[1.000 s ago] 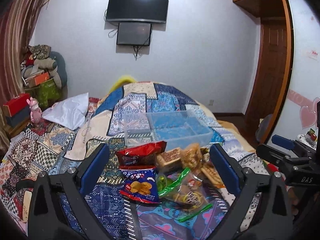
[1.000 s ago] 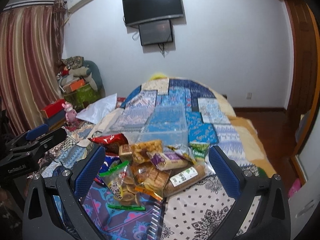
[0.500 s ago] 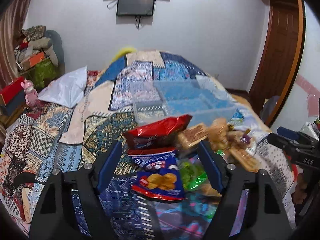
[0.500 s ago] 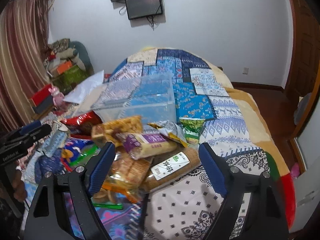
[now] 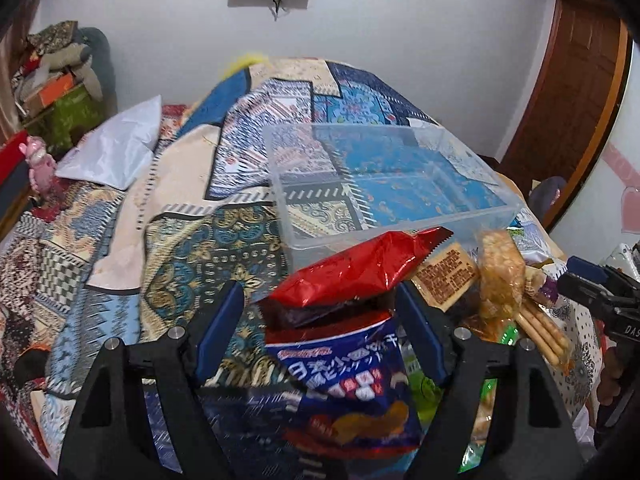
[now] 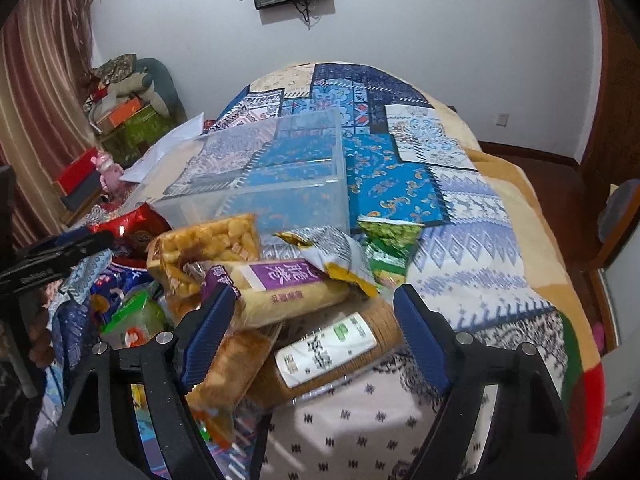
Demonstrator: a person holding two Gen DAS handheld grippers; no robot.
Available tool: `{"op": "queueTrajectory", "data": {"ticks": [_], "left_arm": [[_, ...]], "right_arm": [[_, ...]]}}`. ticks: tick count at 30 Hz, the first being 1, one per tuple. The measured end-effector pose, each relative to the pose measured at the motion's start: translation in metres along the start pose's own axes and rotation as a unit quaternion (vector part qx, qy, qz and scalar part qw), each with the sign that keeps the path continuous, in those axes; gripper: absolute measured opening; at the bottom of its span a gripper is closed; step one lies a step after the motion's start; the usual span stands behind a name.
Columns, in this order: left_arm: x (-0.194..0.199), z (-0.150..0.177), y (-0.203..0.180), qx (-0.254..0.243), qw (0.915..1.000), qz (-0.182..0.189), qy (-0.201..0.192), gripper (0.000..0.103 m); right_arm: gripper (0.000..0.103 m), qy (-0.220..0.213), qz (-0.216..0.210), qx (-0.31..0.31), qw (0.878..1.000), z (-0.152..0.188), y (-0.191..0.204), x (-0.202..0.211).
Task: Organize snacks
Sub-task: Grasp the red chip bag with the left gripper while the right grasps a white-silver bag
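Observation:
A heap of snack packs lies on the bed in front of a clear plastic bin (image 5: 400, 227). My left gripper (image 5: 320, 328) is open and hangs low over a red foil bag (image 5: 360, 268) and a blue bag (image 5: 344, 368); both sit between its fingers without being pressed. My right gripper (image 6: 312, 332) is open with its jaws closing. Between them lie a purple-labelled pack (image 6: 280, 284) and a round biscuit roll (image 6: 332, 352). Its left finger is close against the purple pack's end, while the right finger stands apart from the roll.
More packs: a yellow puffed bar (image 6: 208, 244), a silver-yellow bag (image 6: 332, 252), a green bag (image 6: 388, 244), stick biscuits (image 5: 544, 328). The patchwork quilt (image 6: 400, 184) covers the bed. A white pillow (image 5: 116, 152) and stacked boxes (image 5: 60, 92) are left; a wooden door (image 5: 576, 80) is right.
Both grippers have come down and forward onto the snack heap, tilting downward. Both pairs of jaws have narrowed from wide open. The packs now fill the space between the fingers.

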State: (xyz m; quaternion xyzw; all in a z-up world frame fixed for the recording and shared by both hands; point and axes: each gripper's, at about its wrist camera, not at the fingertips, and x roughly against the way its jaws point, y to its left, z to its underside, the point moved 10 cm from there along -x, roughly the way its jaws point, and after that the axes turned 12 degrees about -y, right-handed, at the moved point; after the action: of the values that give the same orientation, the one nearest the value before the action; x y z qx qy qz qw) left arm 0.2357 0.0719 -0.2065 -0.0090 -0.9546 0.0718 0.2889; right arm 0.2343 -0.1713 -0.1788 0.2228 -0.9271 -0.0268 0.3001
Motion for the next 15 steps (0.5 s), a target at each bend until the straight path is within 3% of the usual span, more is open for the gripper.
{"op": "queueTrajectory", "data": {"ticks": [10,13,15], "left_arm": [[-0.016,-0.002,-0.012,-0.009,0.9999,0.013,-0.003,0.078],[-0.015,-0.003,-0.014,-0.011,0.9997,0.020,-0.009,0.073],[-0.012,-0.002,-0.017,-0.013,0.9995,0.026,-0.009,0.066]], "right_arm": [[0.080,-0.003,-0.002,-0.008,1.000,-0.016,-0.008,-0.012],[0.063,0.015,0.002,-0.003,1.000,-0.011,-0.010,-0.025],[0.058,0.035,0.001,-0.006,0.999,-0.006,-0.012,-0.036]]}}
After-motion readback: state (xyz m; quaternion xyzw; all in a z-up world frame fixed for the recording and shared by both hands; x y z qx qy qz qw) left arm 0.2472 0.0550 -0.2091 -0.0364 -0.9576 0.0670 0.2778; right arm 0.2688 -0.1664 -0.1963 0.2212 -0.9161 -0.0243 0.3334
